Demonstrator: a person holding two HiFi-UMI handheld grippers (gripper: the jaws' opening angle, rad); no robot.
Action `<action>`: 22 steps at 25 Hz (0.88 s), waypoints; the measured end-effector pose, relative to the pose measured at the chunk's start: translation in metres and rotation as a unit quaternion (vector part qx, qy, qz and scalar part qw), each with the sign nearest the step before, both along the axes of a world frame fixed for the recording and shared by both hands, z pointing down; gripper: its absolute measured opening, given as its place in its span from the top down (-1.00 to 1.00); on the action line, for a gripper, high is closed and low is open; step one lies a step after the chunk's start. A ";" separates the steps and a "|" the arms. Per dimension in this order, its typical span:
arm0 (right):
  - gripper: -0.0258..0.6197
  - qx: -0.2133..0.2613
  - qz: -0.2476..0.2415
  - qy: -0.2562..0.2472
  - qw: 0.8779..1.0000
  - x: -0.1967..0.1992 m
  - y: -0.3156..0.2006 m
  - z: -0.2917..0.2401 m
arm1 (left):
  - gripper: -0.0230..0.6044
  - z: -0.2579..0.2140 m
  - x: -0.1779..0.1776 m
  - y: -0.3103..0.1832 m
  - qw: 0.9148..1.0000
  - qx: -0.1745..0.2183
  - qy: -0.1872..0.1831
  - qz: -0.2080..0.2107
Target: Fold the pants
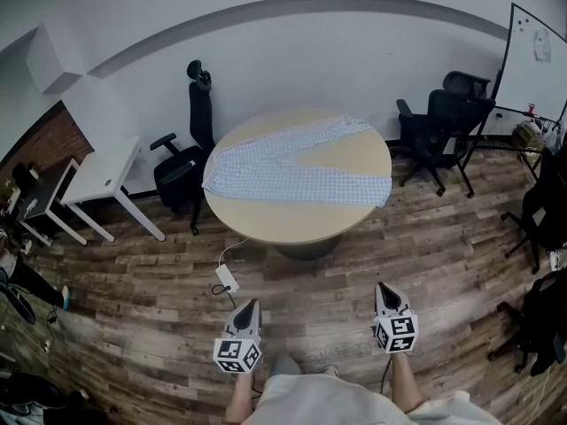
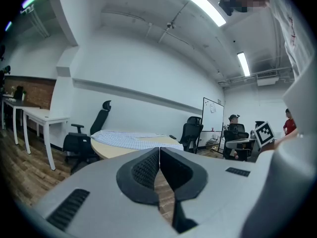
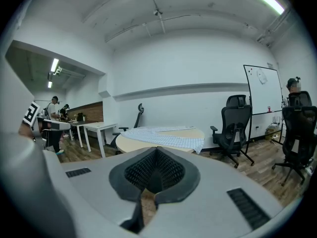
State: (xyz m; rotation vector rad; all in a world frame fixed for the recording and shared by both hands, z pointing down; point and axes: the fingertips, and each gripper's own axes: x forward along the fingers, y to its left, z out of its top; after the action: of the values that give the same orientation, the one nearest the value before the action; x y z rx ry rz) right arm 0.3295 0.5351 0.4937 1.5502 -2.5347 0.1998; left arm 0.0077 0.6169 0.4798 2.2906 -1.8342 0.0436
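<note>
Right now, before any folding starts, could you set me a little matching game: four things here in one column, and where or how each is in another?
Things:
1 pants
2 white desk
3 whiteboard
4 left gripper

Places or states:
A shut, holding nothing
B at the far right of the room
C spread flat on the round table
D left of the round table

Pairs: 1-C, 2-D, 3-B, 4-A

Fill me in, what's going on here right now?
A person stands on the wood floor, short of the round table, with a claw in each hand. The left claw and the right claw are both shut and empty, pointed toward the table. The checked pants lie spread out on it, legs apart in a V, not yet folded, and nothing touches them.
</note>
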 end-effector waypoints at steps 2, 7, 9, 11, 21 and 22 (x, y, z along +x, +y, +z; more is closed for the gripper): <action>0.83 -0.002 -0.001 -0.001 1.000 0.003 -0.007 0.002 | 0.82 0.003 0.009 -0.006 1.000 -0.002 0.000 0.002; 0.83 -0.001 -0.001 -0.002 1.000 0.003 -0.034 0.005 | 0.83 0.009 0.014 -0.031 1.000 -0.006 0.007 0.005; 0.83 -0.001 -0.001 -0.001 1.000 0.001 -0.045 0.005 | 0.83 0.013 0.014 -0.041 1.000 -0.007 0.009 0.007; 0.83 -0.001 -0.002 0.001 1.000 -0.003 -0.057 0.007 | 0.82 0.017 0.012 -0.052 1.000 -0.008 0.010 0.009; 0.83 -0.006 0.003 0.019 1.000 -0.051 -0.150 0.018 | 0.83 0.037 -0.032 -0.157 0.999 -0.016 0.027 0.028; 0.83 -0.006 0.005 0.022 1.000 -0.056 -0.162 0.018 | 0.83 0.037 -0.036 -0.171 0.999 -0.016 0.030 0.031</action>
State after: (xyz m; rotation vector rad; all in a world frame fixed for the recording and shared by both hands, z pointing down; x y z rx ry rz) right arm 0.2732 0.3730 0.5114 1.5454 -2.4890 0.1806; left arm -0.0282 0.4461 0.5170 2.3019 -1.7210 0.0136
